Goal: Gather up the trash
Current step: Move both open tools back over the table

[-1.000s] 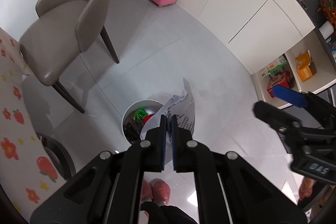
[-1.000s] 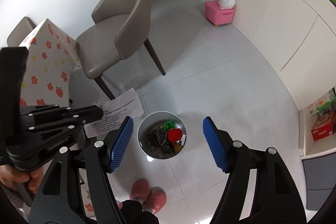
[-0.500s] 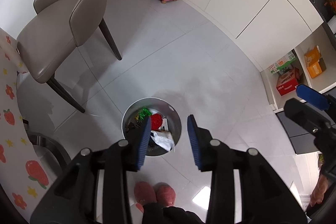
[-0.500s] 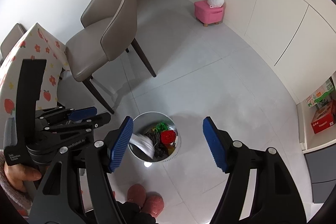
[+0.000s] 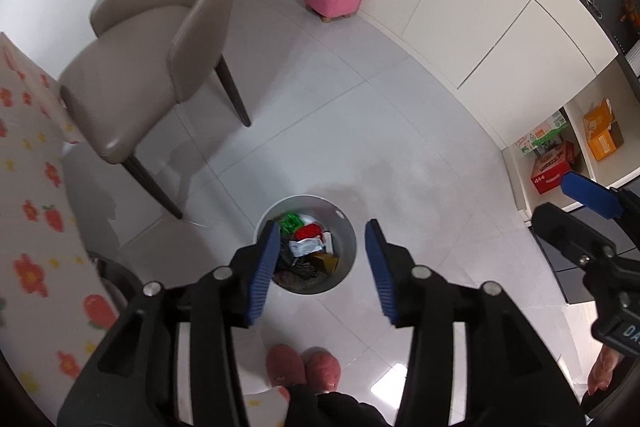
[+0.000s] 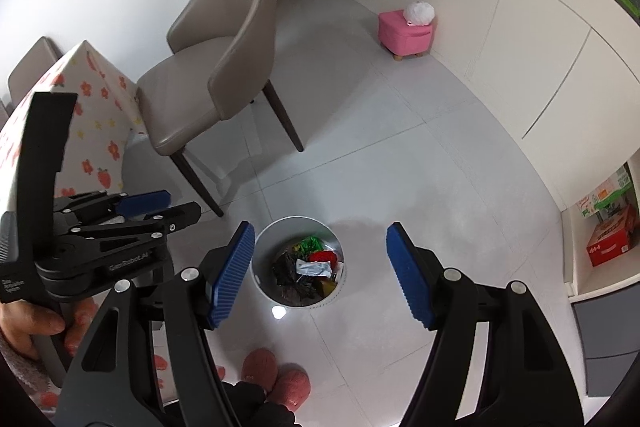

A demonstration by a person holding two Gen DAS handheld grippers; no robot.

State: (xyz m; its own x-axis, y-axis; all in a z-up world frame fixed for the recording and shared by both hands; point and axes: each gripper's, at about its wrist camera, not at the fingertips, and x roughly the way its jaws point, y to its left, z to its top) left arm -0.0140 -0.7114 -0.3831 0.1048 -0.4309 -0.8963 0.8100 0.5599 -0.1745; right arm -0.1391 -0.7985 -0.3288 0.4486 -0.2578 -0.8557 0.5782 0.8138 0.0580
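While the left gripper (image 5: 320, 267) hangs over the floor, its jaws are opening and nothing sits between the blue pads. Just beyond them stands the round bin (image 5: 346, 227), holding a crumpled white paper (image 5: 306, 247) among a red wrapper (image 5: 310, 230), a green one and dark scraps. Below the bin in both views a pair of pink slippers (image 5: 304, 367) shows. The right gripper (image 6: 320, 271) is spread wide and empty, framing the same bin (image 6: 264, 241) from above. Only the right wrist view shows the left gripper from the side — with a hand (image 6: 28, 327) wrapped around its handle — while only the left wrist view catches the right gripper at its right edge. Farther off stand a beige chair (image 6: 224, 59) beside a table (image 6: 96, 115) under a flowered cloth, then a pink stool (image 6: 404, 31) by the white cabinets (image 6: 520, 7). Boxes on a low shelf (image 5: 548, 163) sit at far right.
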